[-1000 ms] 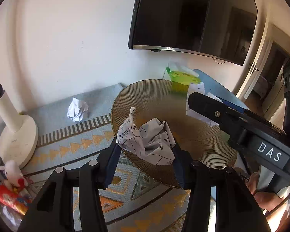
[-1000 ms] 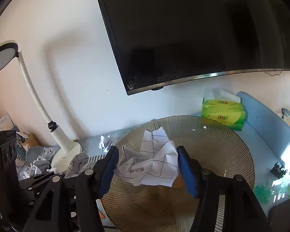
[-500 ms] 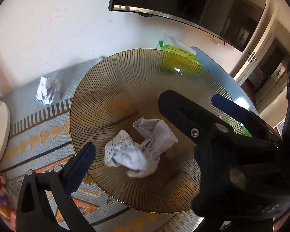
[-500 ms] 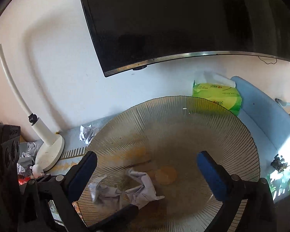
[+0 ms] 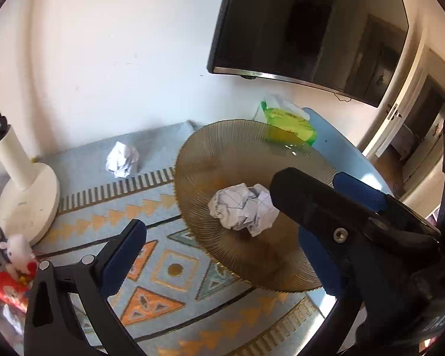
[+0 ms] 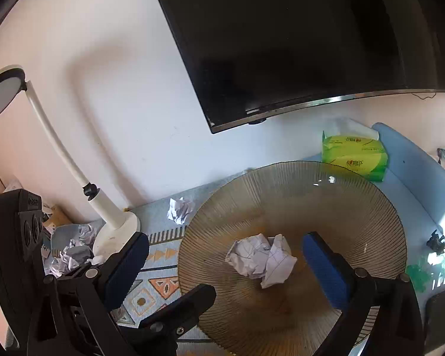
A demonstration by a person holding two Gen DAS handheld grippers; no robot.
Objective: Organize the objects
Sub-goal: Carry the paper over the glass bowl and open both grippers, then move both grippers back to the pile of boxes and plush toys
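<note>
Amber ribbed glass makes up the wide plate [image 5: 222, 154] in front of us, and two crumpled paper balls [image 5: 244, 209] lie touching each other near its middle. Our left hand-held gripper [image 5: 222, 258] hangs over the plate's near rim with its blue-padded jaws spread wide and nothing between them. Our right hand-held gripper [image 6: 225, 270] is likewise spread wide and empty, its pads on either side of the balls and nearer to us. In the left wrist view the black finger of the right hand-held gripper crosses the right part of the plate and hides a share of it.

The plate rests on a patterned blue mat [image 5: 169, 267] on the table. A third crumpled paper ball [image 5: 122, 159] sits on the mat well apart from the plate, towards the wall. Beside it stands a white desk lamp [image 6: 115, 228], with more crumpled paper [image 6: 74, 249] heaped past its base. A green tissue pack [image 6: 353, 155] stands just behind the plate, below a dark wall-mounted screen [image 6: 311, 44]. A small white and red toy [image 5: 20, 255] lies at the left edge.
</note>
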